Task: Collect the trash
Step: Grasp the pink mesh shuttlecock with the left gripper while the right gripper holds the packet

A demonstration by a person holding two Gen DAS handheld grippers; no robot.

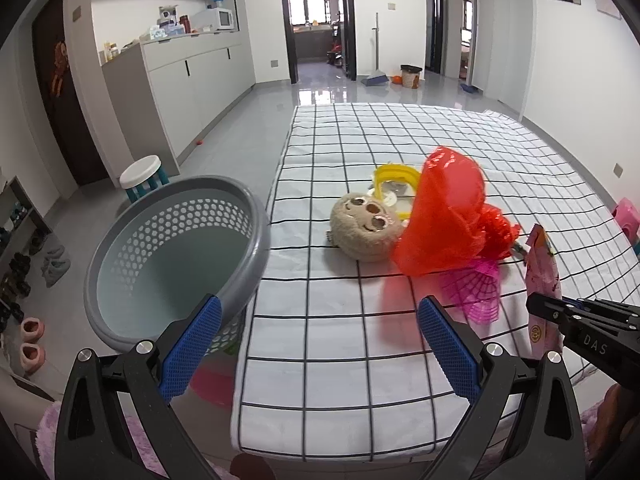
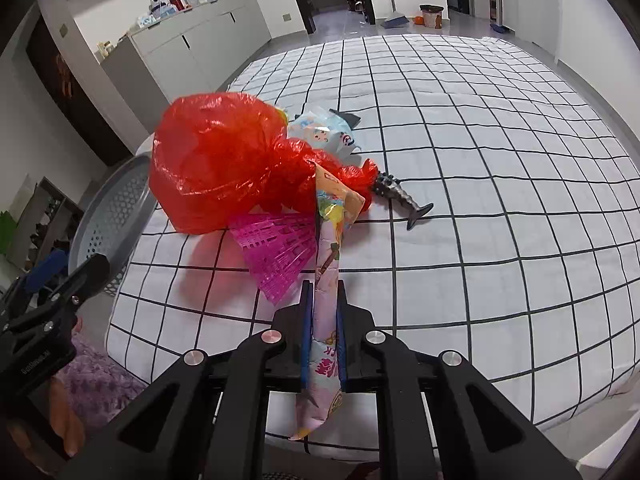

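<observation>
We see a bed (image 1: 360, 360) covered with a white checked sheet. A grey perforated basket (image 1: 180, 248) stands just beside its left edge. On the sheet lies a red plastic bag (image 2: 216, 164), touching a plush toy (image 1: 366, 228) and partly covering a pink plastic fan (image 2: 276, 252). A yellow frame (image 1: 394, 176) sits behind the toy. A dark toy tail (image 2: 404, 200) protrudes from under the bag. Our right gripper (image 2: 324, 300) is clenched on a pink snack wrapper (image 2: 326, 280), held upright just beside the bag. Our left gripper (image 1: 318, 344) is released, its jaws wide apart, nothing between them.
</observation>
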